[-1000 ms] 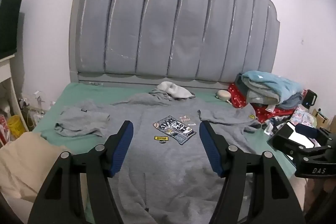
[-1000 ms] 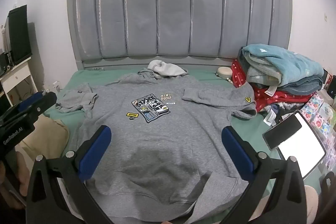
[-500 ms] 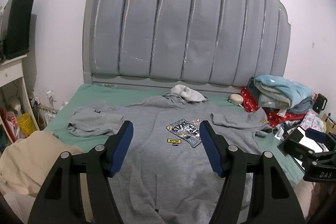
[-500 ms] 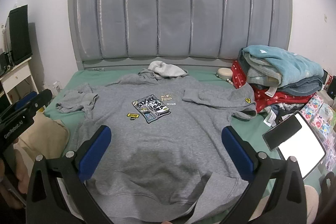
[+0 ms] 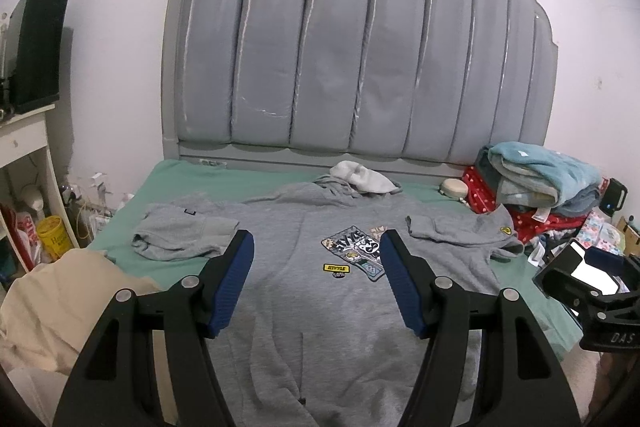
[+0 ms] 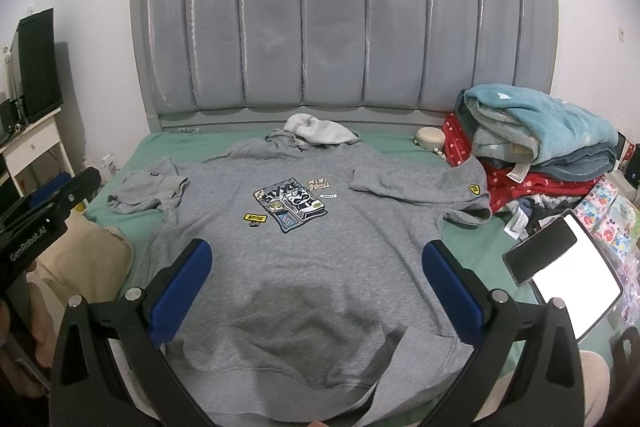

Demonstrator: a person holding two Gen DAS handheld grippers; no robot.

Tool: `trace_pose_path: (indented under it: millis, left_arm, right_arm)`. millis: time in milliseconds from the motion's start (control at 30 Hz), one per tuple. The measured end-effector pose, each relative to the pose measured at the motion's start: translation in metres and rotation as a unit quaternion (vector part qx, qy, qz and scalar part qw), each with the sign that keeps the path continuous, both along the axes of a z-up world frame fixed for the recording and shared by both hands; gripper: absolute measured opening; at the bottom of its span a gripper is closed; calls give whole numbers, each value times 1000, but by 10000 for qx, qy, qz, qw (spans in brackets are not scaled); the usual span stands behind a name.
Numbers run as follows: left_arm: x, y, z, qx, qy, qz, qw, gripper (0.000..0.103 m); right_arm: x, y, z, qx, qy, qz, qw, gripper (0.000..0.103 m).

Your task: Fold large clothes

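Presently both grippers hang above the foot end of the bed [image 6: 168,147], fingers spread wide and pinching nothing: the left gripper [image 5: 316,283] with its blue pads [image 5: 230,287] over the hoodie's lower left half, the right gripper [image 6: 316,291] with blue pads [image 6: 450,293] framing the front pocket area. In the right wrist view the left gripper body shows at the left edge, labelled "GenRobot.AI"; in the left wrist view the right gripper [image 5: 592,283] shows at the right edge. The grey hoodie [image 6: 312,251] lies front-up and mostly flat on the green sheet, hem toward the cameras, hood [image 6: 316,131] toward the padded grey headboard [image 6: 344,11], its pale lining turned out. A patch graphic [image 6: 290,205] sits on the chest. Left sleeve [image 6: 148,187] is bunched beside the body; right sleeve [image 6: 424,183] is folded inward across the shoulder, with a yellow badge near its outer end. A darker patch shows on the lower front. Beside the hoodie's left edge lies a beige cushion or cloth [image 6: 88,259]. On the right side of the bed: a stack of folded blankets [image 6: 536,135], teal on top, red dotted fabric below; a small round pale object [image 6: 430,137] near the headboard; a dark phone [image 6: 540,255] lying on a lit white tablet screen [image 6: 580,287]. A white shelf unit [image 5: 24,147] with a black box on top stands left of the bed; a yellow tub [image 5: 52,233] sits on the lower level, contents not discernible.
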State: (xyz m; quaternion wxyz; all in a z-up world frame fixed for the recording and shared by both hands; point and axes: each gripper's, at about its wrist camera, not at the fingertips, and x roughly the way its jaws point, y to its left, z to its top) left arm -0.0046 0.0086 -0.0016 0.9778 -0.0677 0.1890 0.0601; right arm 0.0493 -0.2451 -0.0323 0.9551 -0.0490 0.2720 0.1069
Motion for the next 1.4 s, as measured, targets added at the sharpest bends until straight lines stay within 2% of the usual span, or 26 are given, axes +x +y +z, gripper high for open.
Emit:
trace_pose_path:
  millis: [1400]
  left_arm:
    - [1, 8, 3, 35, 18, 32, 10000, 69]
  right_arm:
    - [-3, 1, -2, -6, -9, -3, 10000, 103]
